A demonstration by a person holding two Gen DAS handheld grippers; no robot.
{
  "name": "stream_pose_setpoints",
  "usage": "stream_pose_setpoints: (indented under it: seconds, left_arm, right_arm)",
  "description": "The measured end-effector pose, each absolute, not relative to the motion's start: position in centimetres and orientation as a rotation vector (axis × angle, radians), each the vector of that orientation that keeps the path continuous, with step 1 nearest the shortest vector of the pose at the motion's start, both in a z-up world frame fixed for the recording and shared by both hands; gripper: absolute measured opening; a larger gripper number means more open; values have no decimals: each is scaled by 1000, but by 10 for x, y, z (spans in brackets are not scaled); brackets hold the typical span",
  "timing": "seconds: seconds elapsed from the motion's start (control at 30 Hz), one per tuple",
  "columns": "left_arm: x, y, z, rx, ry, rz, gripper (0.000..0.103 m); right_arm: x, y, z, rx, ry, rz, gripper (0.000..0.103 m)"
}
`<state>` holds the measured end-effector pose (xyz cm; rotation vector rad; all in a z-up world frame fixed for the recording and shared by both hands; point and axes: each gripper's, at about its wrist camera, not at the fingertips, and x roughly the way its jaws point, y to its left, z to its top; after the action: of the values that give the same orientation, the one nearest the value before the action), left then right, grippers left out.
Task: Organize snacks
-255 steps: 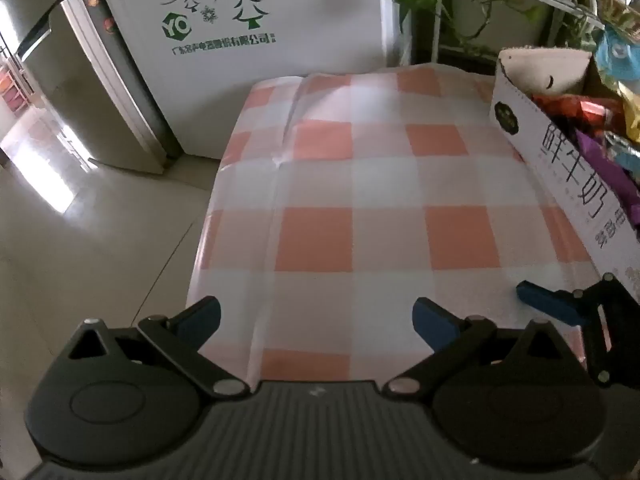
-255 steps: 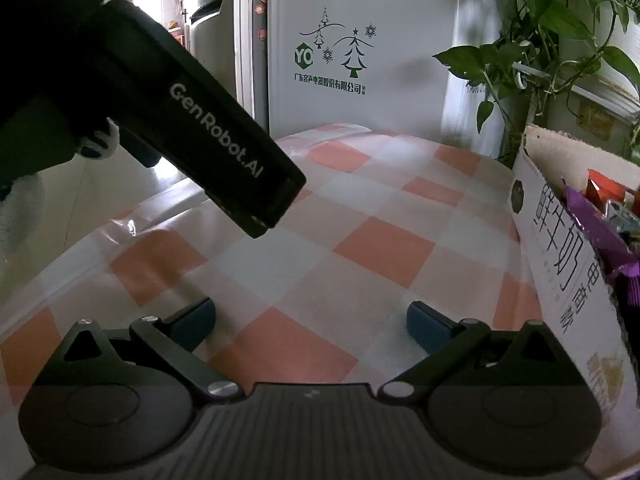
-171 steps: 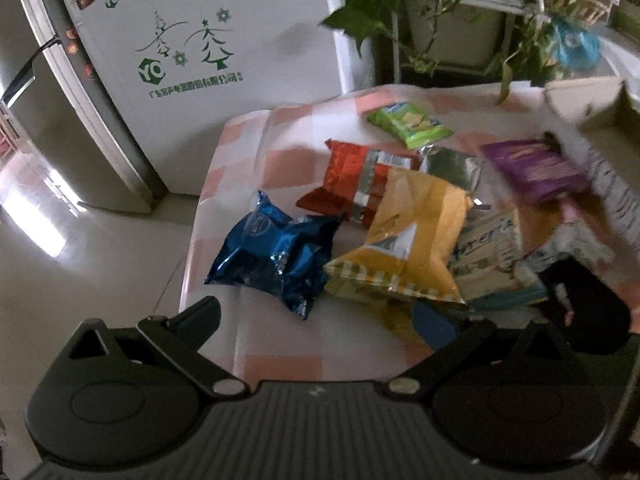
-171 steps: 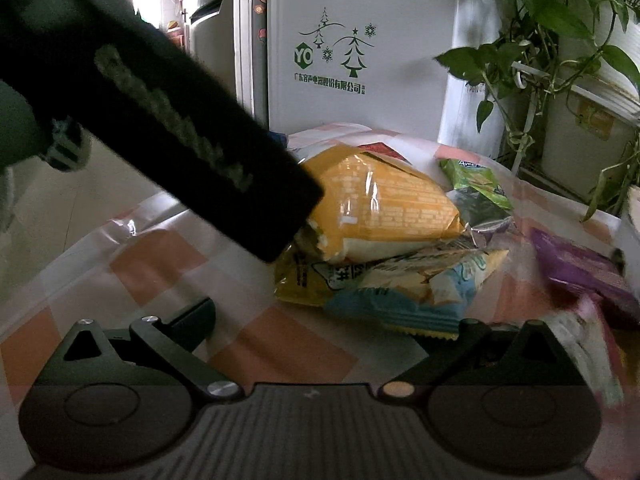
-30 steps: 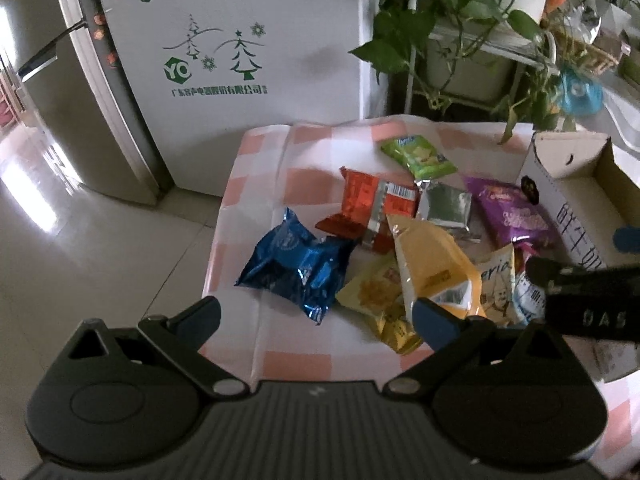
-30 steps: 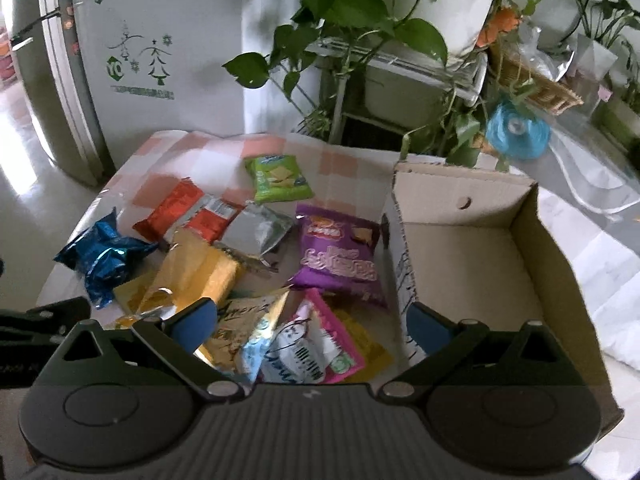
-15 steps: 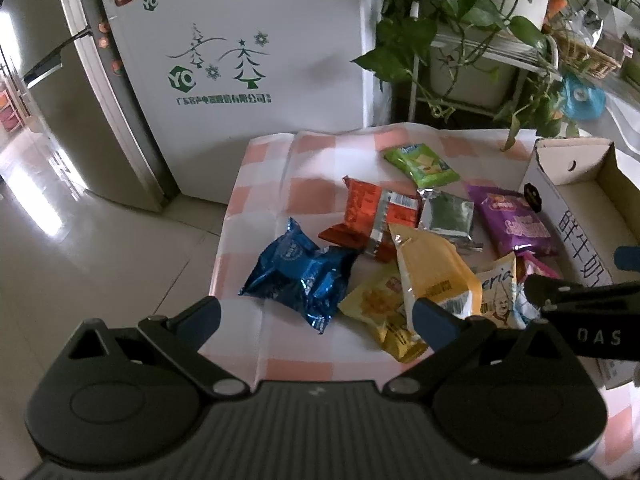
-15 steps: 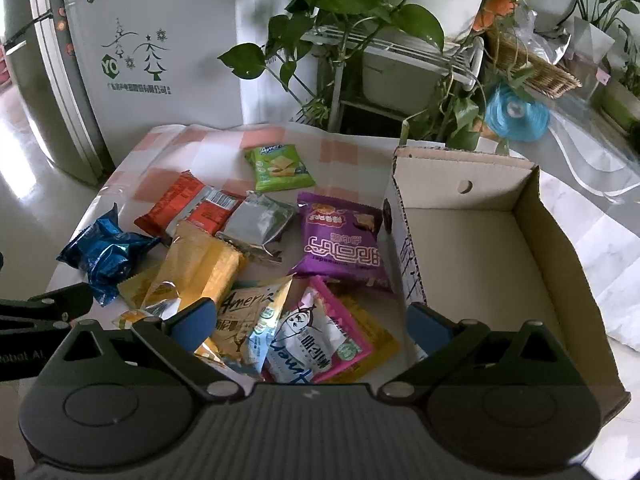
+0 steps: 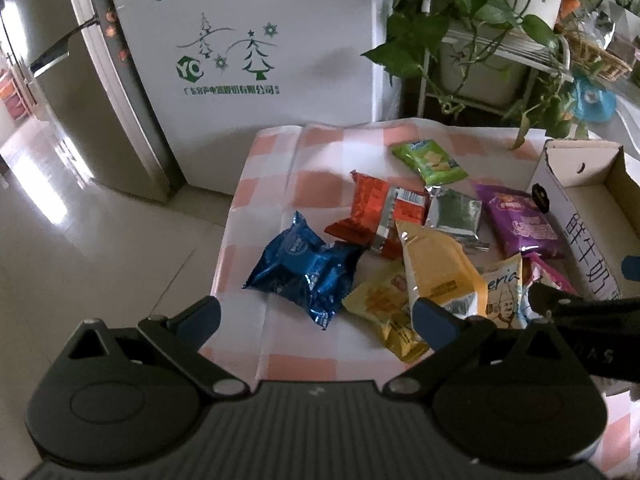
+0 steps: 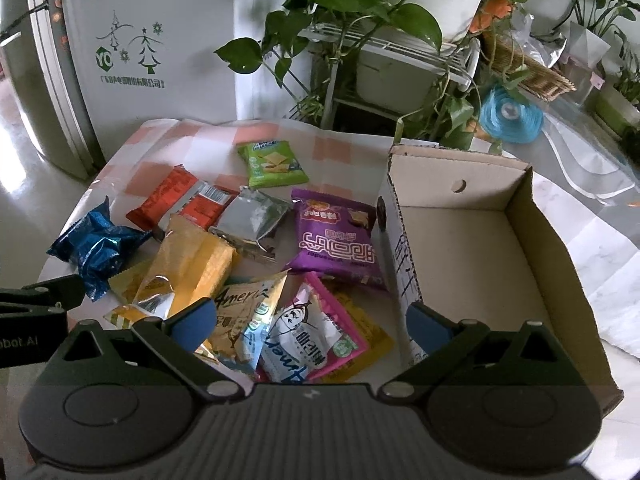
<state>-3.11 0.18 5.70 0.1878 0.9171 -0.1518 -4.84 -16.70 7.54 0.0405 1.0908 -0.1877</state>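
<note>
Several snack packets lie scattered on the checked tablecloth (image 9: pixel 276 160): a blue foil bag (image 9: pixel 306 266) (image 10: pixel 96 246), a red packet (image 9: pixel 376 210) (image 10: pixel 180 200), a green packet (image 9: pixel 430 162) (image 10: pixel 272 164), a silver packet (image 10: pixel 252 222), a purple bag (image 10: pixel 336 240), a yellow bag (image 9: pixel 436 268) (image 10: pixel 188 268) and a pink packet (image 10: pixel 316 336). An empty cardboard box (image 10: pixel 472 248) (image 9: pixel 580 200) stands to their right. My left gripper (image 9: pixel 316 314) is open and empty above the table's near edge. My right gripper (image 10: pixel 308 320) is open and empty above the pink packet and the box's near wall.
A white fridge (image 9: pixel 256 40) and a steel fridge (image 9: pixel 48 92) stand behind the table. Potted plants on a wire rack (image 10: pixel 380 40) stand at the back right. A marble surface (image 10: pixel 600 240) lies right of the box. Tiled floor (image 9: pixel 100 240) lies left.
Over the earlier frames the box was emptied and the snacks spread onto the cloth. In the last second both grippers drew slightly up and back, still open.
</note>
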Motion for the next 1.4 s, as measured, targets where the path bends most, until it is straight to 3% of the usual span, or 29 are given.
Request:
stream_pose_setpoints:
  seconds: [1.4]
  left_arm:
    - [-32, -3, 59, 199, 886, -152, 101]
  right_arm:
    - [-47, -164, 75, 25, 1080, -233, 102]
